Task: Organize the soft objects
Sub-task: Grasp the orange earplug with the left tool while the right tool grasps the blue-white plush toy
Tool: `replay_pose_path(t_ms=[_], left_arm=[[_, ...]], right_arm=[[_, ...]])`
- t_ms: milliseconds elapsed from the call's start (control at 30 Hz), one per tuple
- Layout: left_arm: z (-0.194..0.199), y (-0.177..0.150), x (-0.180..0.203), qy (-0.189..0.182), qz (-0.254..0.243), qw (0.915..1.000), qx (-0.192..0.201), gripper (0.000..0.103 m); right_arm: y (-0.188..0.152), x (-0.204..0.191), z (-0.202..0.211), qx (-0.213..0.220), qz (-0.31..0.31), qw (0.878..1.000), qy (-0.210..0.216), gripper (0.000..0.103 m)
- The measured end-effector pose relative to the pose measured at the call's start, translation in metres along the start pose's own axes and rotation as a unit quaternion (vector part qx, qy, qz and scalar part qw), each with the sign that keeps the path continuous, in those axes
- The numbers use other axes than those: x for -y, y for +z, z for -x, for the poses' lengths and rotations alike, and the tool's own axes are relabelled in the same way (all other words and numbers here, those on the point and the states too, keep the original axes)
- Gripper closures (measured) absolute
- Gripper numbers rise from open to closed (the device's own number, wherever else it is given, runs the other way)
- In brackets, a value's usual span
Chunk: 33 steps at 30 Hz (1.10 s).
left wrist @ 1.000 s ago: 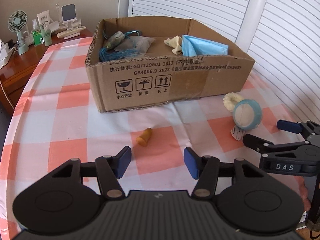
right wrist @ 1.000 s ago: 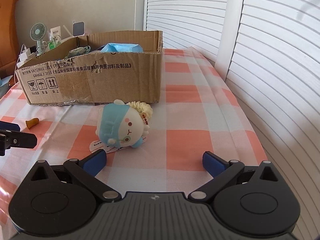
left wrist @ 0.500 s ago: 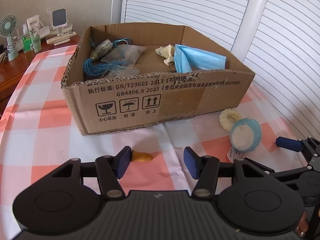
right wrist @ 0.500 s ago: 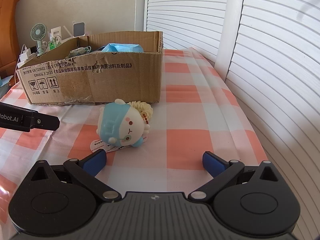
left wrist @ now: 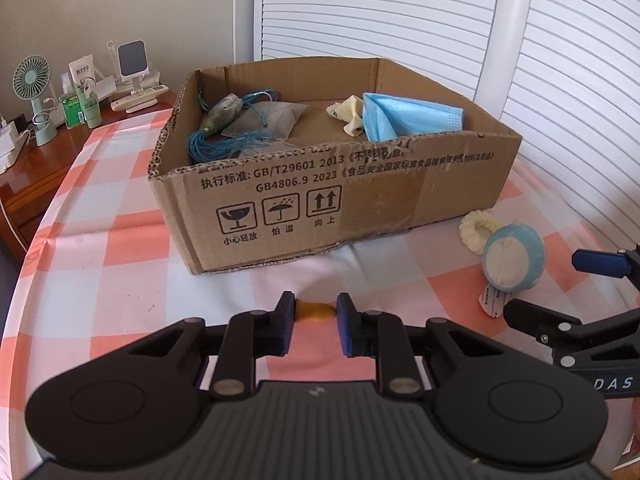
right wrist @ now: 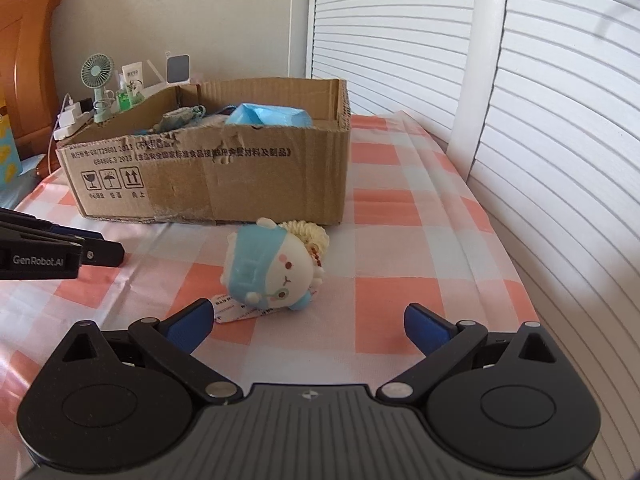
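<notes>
A: Left wrist view: cardboard box (left wrist: 340,200) sits beyond the left claw (left wrist: 316,312), plush toy (left wrist: 514,258) off to its right.

B: Claw was spread; now it's closing, pinching the orange earplug (left wrist: 315,311) between its pads. Boxing comes next, likely.
</notes>
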<state>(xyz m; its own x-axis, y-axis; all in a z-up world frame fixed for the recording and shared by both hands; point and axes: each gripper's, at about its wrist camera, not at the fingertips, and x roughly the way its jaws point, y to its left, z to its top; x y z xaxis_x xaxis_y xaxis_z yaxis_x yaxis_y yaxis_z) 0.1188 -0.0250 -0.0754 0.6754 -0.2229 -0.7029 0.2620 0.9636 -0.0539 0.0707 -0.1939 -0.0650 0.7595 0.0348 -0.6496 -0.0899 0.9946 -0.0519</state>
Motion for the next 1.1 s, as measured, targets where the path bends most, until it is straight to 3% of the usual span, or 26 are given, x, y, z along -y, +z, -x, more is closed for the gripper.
replay_pose_path(t_ms=[367, 500, 1100], left_arm=[[0.000, -0.001, -0.001, -0.005, 0.001, 1.0000, 0.000, 0.082], [0.000, 0.000, -0.001, -0.005, 0.002, 1.0000, 0.000, 0.082], [0.000, 0.000, 0.001, -0.004, -0.020, 0.9998, -0.004, 0.082]], right_arm=[[0.018, -0.021, -0.008, 0.018, 0.034, 0.999, 0.020, 0.024], [0.019, -0.021, -0.011, 0.014, 0.038, 0.999, 0.018, 0.040], [0.021, -0.019, -0.003, 0.016, 0.045, 0.999, 0.022, 0.042]])
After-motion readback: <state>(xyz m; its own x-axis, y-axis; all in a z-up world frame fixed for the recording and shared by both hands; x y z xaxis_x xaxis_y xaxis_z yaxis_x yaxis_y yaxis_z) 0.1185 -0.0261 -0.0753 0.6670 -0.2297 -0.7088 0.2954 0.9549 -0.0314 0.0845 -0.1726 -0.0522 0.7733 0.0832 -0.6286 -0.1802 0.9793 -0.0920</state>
